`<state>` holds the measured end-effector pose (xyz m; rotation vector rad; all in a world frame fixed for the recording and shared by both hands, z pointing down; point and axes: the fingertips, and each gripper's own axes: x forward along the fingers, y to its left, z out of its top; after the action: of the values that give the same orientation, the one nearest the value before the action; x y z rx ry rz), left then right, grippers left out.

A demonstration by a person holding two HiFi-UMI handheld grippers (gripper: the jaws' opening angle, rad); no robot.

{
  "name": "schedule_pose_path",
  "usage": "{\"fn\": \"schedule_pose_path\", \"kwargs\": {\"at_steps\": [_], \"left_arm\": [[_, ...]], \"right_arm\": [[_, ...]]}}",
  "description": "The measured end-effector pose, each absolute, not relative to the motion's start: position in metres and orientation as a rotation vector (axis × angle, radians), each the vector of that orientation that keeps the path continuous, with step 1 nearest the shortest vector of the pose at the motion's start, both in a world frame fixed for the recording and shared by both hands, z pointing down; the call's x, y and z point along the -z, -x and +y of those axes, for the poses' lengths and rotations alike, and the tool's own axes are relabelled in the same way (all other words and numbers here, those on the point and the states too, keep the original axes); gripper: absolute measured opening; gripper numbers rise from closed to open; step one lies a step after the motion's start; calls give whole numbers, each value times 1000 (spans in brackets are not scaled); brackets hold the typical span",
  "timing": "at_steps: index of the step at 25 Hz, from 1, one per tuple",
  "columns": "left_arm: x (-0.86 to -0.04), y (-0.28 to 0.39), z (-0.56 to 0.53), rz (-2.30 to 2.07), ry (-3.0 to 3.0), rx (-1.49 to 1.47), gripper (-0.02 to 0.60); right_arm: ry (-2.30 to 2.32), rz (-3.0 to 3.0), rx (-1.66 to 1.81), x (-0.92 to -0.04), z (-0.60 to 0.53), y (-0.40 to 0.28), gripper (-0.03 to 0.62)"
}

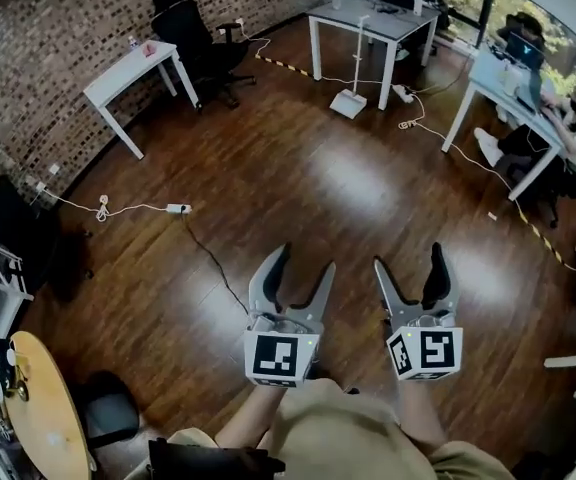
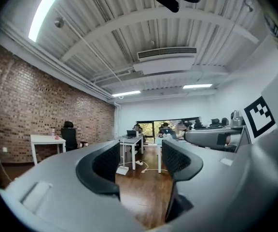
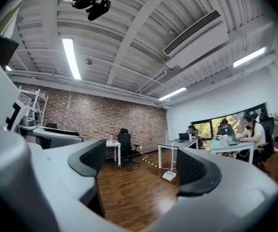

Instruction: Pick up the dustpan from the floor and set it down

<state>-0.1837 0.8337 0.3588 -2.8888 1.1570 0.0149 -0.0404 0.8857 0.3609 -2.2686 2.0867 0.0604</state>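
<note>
A white dustpan [image 1: 349, 101] with a tall upright handle stands on the wooden floor beside a white desk [image 1: 368, 20], far across the room. It shows small in the left gripper view [image 2: 123, 169] and the right gripper view [image 3: 169, 175]. My left gripper [image 1: 301, 268] and right gripper [image 1: 409, 263] are held side by side close to my body, both open and empty, several steps short of the dustpan.
A cable [image 1: 208, 256] with a power strip [image 1: 177, 208] runs over the floor at left. White desks [image 1: 128, 73], a black office chair [image 1: 196, 38] and seated people [image 1: 558, 118] line the room's far sides. A round wooden table [image 1: 43, 418] stands at near left.
</note>
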Motion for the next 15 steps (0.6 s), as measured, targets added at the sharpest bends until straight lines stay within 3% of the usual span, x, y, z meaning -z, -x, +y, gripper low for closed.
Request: {"fn": "schedule_pose_path", "kwargs": {"at_steps": [9, 15], "left_arm": [[-354, 308, 685, 1526, 2708, -52, 264], [-369, 361, 615, 1734, 2603, -25, 261]], "right_arm": [[1937, 2393, -105, -354, 706, 170, 443], [1765, 2551, -91, -361, 630, 220, 440]]}}
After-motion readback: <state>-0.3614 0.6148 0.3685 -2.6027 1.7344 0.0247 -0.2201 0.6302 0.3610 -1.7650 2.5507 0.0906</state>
